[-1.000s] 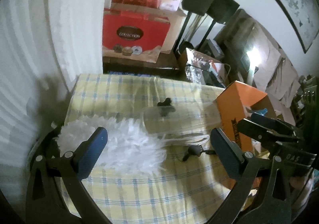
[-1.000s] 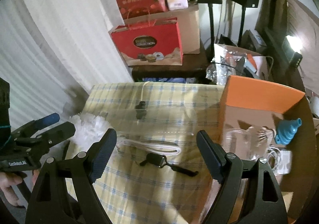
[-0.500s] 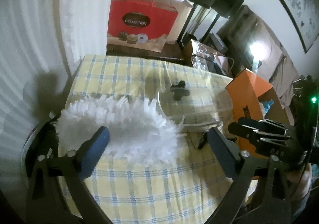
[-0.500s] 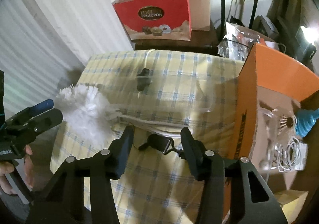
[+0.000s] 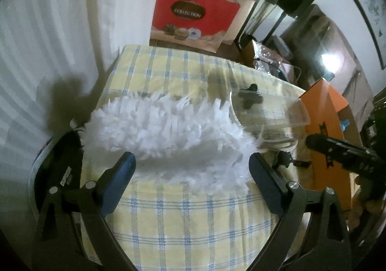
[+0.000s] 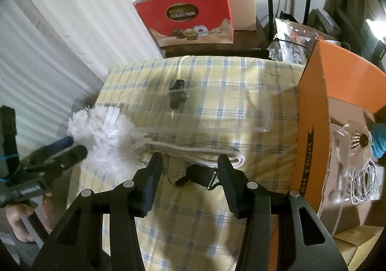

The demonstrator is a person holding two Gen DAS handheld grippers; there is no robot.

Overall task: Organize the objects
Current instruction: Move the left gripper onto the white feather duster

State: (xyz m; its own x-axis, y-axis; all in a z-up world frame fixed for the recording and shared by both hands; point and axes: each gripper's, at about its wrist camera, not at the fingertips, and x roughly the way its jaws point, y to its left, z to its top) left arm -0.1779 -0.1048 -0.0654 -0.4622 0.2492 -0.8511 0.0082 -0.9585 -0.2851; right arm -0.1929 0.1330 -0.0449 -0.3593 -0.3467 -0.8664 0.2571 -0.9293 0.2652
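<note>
A white fluffy duster (image 5: 168,136) lies on the yellow checked tablecloth (image 5: 183,222), with its pale handle (image 6: 193,152) running to the right. My left gripper (image 5: 190,167) is open wide, low over the duster's head, and its fingertips reach the fringe. My right gripper (image 6: 189,174) hangs low over the cloth with its jaws half apart. A small black strap clip (image 6: 197,175) lies between them, just in front of the handle, and the left pad stands clear of it. Each gripper shows in the other's view: right gripper (image 5: 311,143), left gripper (image 6: 72,148).
A clear plastic tub (image 6: 260,111) lies on its side behind the handle, near a small black part (image 6: 177,95). An open orange box (image 6: 311,126) on the right holds a blue funnel (image 6: 378,136), a shuttlecock (image 6: 359,138) and a white cable (image 6: 364,181). A red gift bag (image 6: 188,17) stands behind the table.
Both grippers have sunk toward the table. The right jaws have narrowed around the black clip. The duster's head now fills the space ahead of the left fingertips.
</note>
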